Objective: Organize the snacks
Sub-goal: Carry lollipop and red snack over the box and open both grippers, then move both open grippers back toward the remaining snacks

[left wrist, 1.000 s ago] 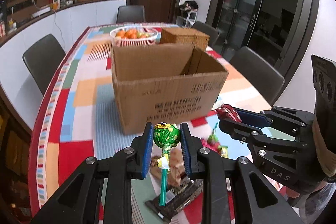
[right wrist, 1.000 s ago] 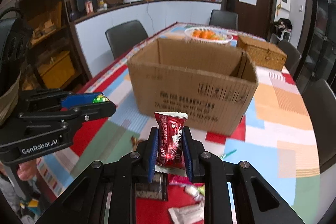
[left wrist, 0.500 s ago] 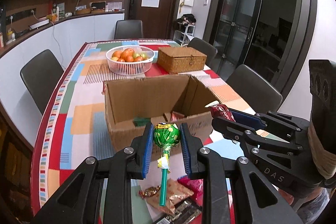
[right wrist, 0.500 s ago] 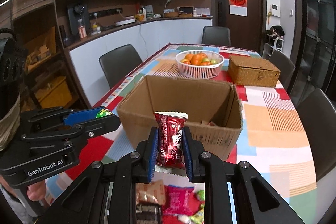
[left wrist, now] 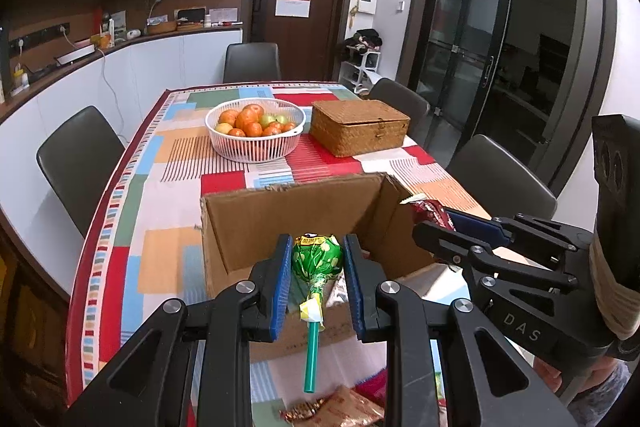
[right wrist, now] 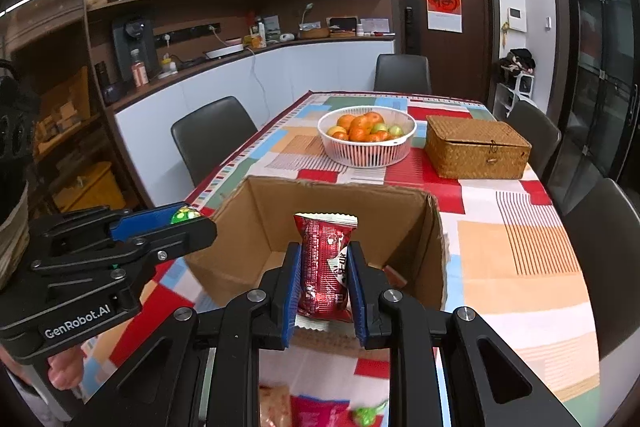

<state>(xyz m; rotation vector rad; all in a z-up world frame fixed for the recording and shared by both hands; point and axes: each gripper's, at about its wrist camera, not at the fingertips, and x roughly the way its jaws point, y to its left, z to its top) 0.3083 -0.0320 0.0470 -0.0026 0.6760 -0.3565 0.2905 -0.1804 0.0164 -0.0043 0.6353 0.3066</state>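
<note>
My left gripper (left wrist: 317, 259) is shut on a green lollipop (left wrist: 316, 259) with a green stick, held above the near rim of an open cardboard box (left wrist: 256, 223). My right gripper (right wrist: 323, 267) is shut on a red snack packet (right wrist: 324, 263), held upright over the same box (right wrist: 434, 247). Each gripper shows in the other's view: the right one (left wrist: 440, 223) beside the box's right wall, the left one (right wrist: 184, 217) at the box's left corner. Some snacks lie inside the box.
Loose snacks lie on the patterned tablecloth below the grippers (right wrist: 320, 411) (left wrist: 340, 407). Behind the box stand a white basket of fruit (left wrist: 256, 129) and a wicker box (left wrist: 360, 127). Dark chairs (left wrist: 80, 155) surround the table.
Both grippers have risen and moved forward with their snacks, from in front of the box's near wall to above its open top. The box's inside now shows.
</note>
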